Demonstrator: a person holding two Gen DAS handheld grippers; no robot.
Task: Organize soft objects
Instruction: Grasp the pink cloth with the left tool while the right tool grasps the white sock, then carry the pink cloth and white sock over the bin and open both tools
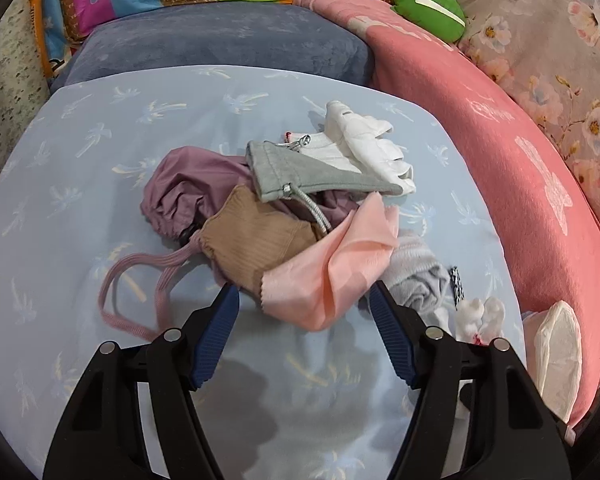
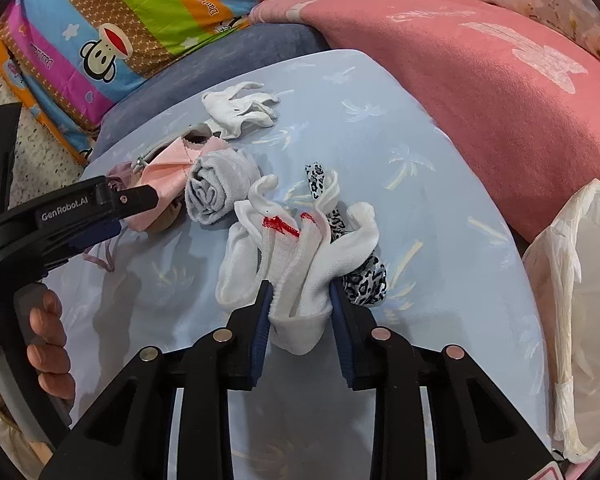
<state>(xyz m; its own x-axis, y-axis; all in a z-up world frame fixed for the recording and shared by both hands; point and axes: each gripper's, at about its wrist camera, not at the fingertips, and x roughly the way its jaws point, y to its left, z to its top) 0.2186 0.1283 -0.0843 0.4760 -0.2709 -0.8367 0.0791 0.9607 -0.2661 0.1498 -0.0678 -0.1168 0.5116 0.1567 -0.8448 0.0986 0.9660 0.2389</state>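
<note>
Black plastic left gripper (image 1: 304,300), blue ribbed fingers (image 1: 216,344), silver screws; "GenRobot.AI" lettering, grey handle.

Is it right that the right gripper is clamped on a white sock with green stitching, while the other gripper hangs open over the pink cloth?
Not quite: the stitching is red, not green. The right wrist view shows the right gripper clamped on the white sock with red stitching. The rest holds: the left gripper is open over the pink cloth.
</note>
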